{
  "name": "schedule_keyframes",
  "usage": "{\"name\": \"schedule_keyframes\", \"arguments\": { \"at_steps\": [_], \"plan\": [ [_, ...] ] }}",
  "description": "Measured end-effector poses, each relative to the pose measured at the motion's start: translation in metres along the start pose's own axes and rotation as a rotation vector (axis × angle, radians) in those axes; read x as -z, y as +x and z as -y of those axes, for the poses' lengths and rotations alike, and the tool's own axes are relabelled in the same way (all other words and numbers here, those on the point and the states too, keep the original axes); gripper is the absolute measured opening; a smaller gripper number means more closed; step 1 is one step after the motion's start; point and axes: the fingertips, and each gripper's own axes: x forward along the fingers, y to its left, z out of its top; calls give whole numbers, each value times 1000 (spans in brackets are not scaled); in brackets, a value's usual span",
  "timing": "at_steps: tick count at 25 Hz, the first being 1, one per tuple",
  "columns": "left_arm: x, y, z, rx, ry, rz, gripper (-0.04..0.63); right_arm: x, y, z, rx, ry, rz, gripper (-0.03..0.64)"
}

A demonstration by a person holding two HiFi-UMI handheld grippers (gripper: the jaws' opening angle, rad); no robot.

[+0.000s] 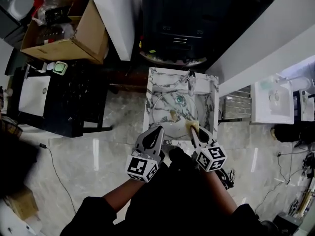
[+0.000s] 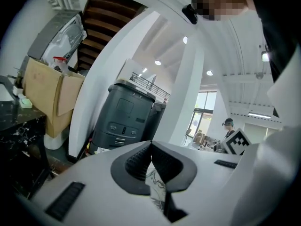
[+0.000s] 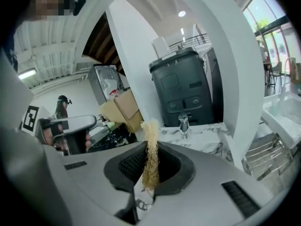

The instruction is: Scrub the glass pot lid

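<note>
Gripping scrubber, right tongs hover at sink near edge; lid lies inside, just ahead-left (right tongs nearer); left tongs closed, apparently empty, beside lid's near rim.

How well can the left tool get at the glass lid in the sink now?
Probably yes: the left tool, shut and empty, hangs at the near rim of the sink, and the glass lid lies uncovered just beyond it. Nothing stands between them.
</note>
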Motion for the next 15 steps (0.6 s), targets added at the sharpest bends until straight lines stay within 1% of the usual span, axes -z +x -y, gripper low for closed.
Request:
{"name": "schedule_keyframes", "arguments": {
  "at_steps": [3, 5, 6, 11, 15],
  "plan": [
    [-12, 1, 9, 42, 67, 17, 15, -21, -19, -20, 8, -26, 83, 54],
    [-17, -3, 17, 51, 109, 35, 15, -27, -28, -33, 5, -60, 122, 53],
    [-18, -7, 22, 48, 116, 42, 15, -28, -34, -39, 2, -78, 137, 53],
    [-14, -33, 55, 14, 101, 66, 15, -41, -76, -63, -23, -148, 227, 53],
    [-2, -58, 98, 15, 98, 89, 15, -43, -128, -72, -32, -176, 290, 53]
  ]
}}
